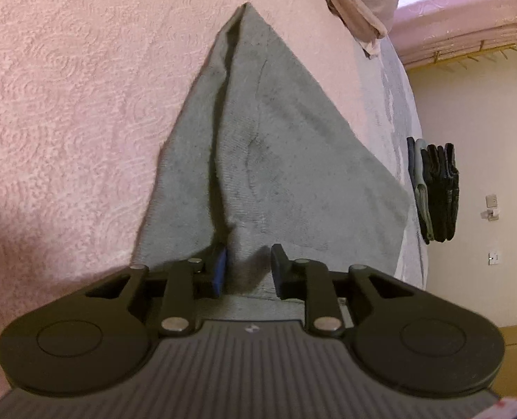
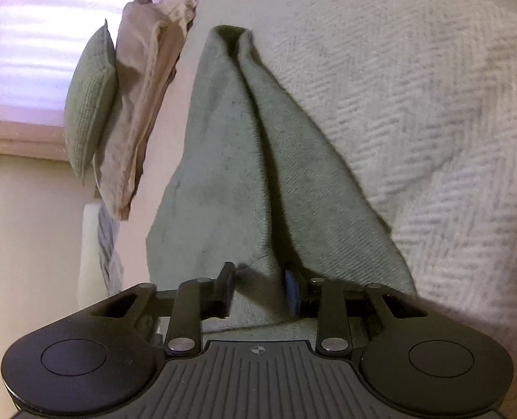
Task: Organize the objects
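Observation:
A grey-green towel point(image 1: 286, 146) lies on the bed, and a fold runs along it away from each gripper. In the left wrist view my left gripper point(image 1: 248, 269) is shut on the towel's near edge, with bunched cloth pinched between its pads. In the right wrist view the same towel point(image 2: 223, 160) rises in a ridge from my right gripper point(image 2: 260, 291). That gripper is also shut on a bunch of the near edge. The cloth hides most of both grippers' pad faces.
A pink textured bedspread point(image 1: 66, 104) lies under the towel. A stack of dark folded items point(image 1: 436, 192) sits by the bed's edge. A beige crumpled cloth point(image 2: 143, 97) and a green cushion point(image 2: 89, 101) are at the far left, and a white herringbone blanket point(image 2: 415, 104) at the right.

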The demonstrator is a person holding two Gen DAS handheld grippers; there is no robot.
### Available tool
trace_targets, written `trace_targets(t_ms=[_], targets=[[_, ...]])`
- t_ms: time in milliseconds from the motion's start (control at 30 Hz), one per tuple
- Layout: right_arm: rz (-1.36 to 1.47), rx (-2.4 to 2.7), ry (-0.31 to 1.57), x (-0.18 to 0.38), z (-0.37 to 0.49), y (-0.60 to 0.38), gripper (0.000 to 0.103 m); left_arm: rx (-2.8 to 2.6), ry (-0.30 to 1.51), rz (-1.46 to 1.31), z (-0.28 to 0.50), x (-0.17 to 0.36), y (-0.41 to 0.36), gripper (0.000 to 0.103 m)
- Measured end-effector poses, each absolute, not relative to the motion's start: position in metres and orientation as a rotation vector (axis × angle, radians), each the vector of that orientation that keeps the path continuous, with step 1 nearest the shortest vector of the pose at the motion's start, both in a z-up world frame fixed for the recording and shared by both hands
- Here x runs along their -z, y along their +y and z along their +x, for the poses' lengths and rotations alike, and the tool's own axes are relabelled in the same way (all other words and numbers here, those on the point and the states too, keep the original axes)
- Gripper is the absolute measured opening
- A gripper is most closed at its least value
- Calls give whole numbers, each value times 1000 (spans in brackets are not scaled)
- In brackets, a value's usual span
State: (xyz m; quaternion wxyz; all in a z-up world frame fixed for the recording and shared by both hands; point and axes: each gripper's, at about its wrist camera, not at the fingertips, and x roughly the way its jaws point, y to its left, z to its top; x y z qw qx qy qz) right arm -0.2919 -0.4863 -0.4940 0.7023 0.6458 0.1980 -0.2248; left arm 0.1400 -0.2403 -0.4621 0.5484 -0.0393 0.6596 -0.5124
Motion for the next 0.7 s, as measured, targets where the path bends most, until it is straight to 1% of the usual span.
trace_targets(t_ms=[67,100,200,300,333,400,467,500,533,567,600,667,700], targets=[[1359,506,516,478,-282,-490,11,1222,1529,-42,138,453,-244,9],[1366,513,541,472,-280,-494,7,1222,1531,-24,139,450,-245,9],[1474,536,538,447,-268,-519,5,1227,1549,-57,149,432,-253,9],[1439,523,515,400,-232,-560,5,1279,1489,-78,167,401,-284,9],[1407,515,487,386,-219,-573,5,1305,1435,-92,175,385,-301,8],[1278,486,360,340,-194,-596,5,1345,1300,-140,190,344,-333,8],[1061,427,180,290,-189,-596,5,1423,1102,-213,196,300,-341,8],[1006,413,143,280,-191,-591,5,1442,1020,-232,197,285,-337,8],[974,406,134,278,-197,-584,5,1442,964,-233,196,276,-329,8],[972,400,149,288,-202,-577,5,1438,957,-239,196,279,-320,8],[1006,407,188,308,-205,-572,5,1426,987,-242,194,292,-312,8],[1115,460,310,365,-216,-561,5,1372,1084,-166,182,334,-301,8],[1164,491,373,395,-221,-555,5,1334,1140,-86,171,365,-297,8]])
